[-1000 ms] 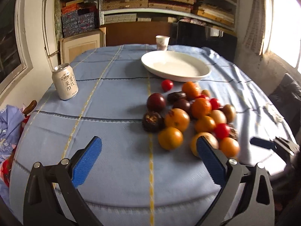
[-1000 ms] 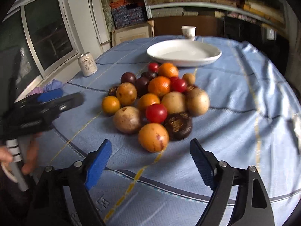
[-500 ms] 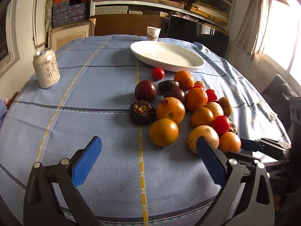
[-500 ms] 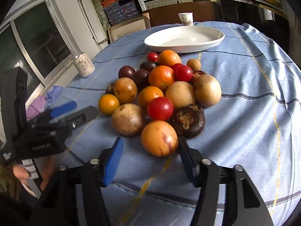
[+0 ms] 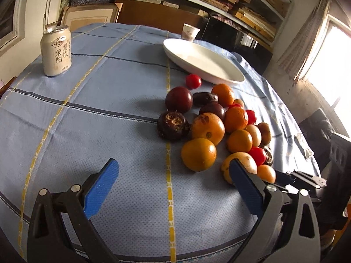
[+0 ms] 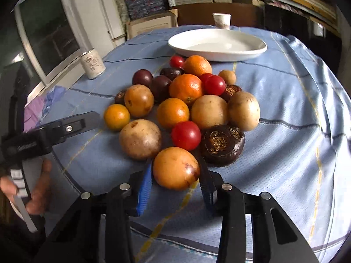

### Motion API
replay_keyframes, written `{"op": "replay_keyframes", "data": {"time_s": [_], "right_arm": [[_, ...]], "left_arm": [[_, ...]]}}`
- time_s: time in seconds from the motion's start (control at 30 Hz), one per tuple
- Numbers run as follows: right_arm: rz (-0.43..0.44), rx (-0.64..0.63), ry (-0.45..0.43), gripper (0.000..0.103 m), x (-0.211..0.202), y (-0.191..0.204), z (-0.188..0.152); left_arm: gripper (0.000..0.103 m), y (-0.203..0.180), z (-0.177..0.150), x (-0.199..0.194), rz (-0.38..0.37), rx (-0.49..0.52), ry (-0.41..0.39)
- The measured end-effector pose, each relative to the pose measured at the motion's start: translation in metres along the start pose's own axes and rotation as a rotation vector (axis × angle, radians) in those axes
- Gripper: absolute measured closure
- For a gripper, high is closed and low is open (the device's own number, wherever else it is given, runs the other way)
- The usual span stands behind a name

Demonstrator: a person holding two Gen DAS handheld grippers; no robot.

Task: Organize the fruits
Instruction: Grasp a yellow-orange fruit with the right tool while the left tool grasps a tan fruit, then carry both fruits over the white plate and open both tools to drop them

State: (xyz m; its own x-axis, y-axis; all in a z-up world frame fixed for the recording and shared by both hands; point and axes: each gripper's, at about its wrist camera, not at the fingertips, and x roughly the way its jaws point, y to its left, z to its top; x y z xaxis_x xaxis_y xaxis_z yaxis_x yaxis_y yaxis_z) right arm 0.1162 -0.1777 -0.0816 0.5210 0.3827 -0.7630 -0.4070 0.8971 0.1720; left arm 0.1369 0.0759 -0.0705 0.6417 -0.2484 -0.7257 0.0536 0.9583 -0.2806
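Fruits [image 6: 182, 107] lie heaped in a loose pile on the blue checked cloth of the surface [image 6: 296, 144], toward its near edge, with the empty white plate [image 6: 219, 43] just beyond the pile's far side. Nearest of the heap is a mottled orange-yellow fruit [image 6: 176, 167], which sits at the pile's near fringe, touching a red tomato [image 6: 186, 135] behind it and close beside a dark knobbly fruit [image 6: 221, 145].

The step in hand looks like the first pick: the right tool [image 6: 175, 175] has just been closing, and its blue pads now stand on either side of that orange-yellow fruit, pressed against its flanks, so it appears clenched on it though not yet lifted. The next move, I judge, calls for a straight lift clear of the neighbours, so the tomato does not roll, then a carry over the heap to the plate.

The left tool [image 5: 173, 179] hangs released, jaws wide, over bare cloth at the near left of the pile; an orange [image 5: 198, 154] lies just ahead of it, nothing between its pads. A drinks can [image 5: 56, 51] stands well apart near the far left edge, and a paper cup [image 5: 189, 31] beyond the plate.
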Motion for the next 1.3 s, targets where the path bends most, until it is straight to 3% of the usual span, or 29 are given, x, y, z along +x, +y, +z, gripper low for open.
{"op": "replay_keyframes", "data": {"time_s": [0.13, 0.23, 0.33, 0.43, 0.5, 0.7, 0.83, 0.97, 1.03, 1.1, 1.3], "right_arm": [[0.041, 0.037, -0.039, 0.063, -0.012, -0.019, -0.009], [0.030, 0.109, -0.076, 0.063, -0.021, -0.042, -0.017], [0.079, 0.191, -0.089, 0.063, -0.022, -0.059, -0.020], [0.082, 0.220, -0.092, 0.063, -0.020, -0.065, -0.018], [0.079, 0.204, -0.099, 0.063, -0.021, -0.062, -0.019], [0.102, 0.182, -0.124, 0.063, -0.025, -0.059, -0.021], [0.123, 0.184, -0.134, 0.063, -0.028, -0.060, -0.023], [0.135, 0.181, -0.139, 0.063, -0.029, -0.060, -0.023], [0.137, 0.179, -0.141, 0.062, -0.029, -0.059, -0.023], [0.141, 0.178, -0.143, 0.062, -0.030, -0.059, -0.023], [0.142, 0.182, -0.145, 0.062, -0.030, -0.059, -0.025]], "left_arm": [[0.004, -0.010, -0.003, -0.003, 0.023, 0.047, -0.020], [0.004, -0.029, -0.006, -0.008, 0.035, 0.153, -0.044], [0.004, -0.052, -0.009, -0.010, 0.025, 0.254, -0.050], [0.013, -0.065, -0.008, -0.010, -0.042, 0.269, -0.034], [0.030, -0.072, -0.006, -0.001, -0.057, 0.280, 0.010], [0.031, -0.090, -0.009, 0.002, -0.022, 0.354, 0.013], [0.031, -0.102, -0.011, 0.000, -0.042, 0.387, -0.009], [0.032, -0.109, -0.008, 0.015, -0.020, 0.403, 0.058], [0.038, -0.109, -0.007, 0.022, -0.018, 0.400, 0.094], [0.052, -0.107, -0.005, 0.033, -0.013, 0.385, 0.139], [0.057, -0.108, 0.000, 0.044, -0.007, 0.377, 0.166]]}}
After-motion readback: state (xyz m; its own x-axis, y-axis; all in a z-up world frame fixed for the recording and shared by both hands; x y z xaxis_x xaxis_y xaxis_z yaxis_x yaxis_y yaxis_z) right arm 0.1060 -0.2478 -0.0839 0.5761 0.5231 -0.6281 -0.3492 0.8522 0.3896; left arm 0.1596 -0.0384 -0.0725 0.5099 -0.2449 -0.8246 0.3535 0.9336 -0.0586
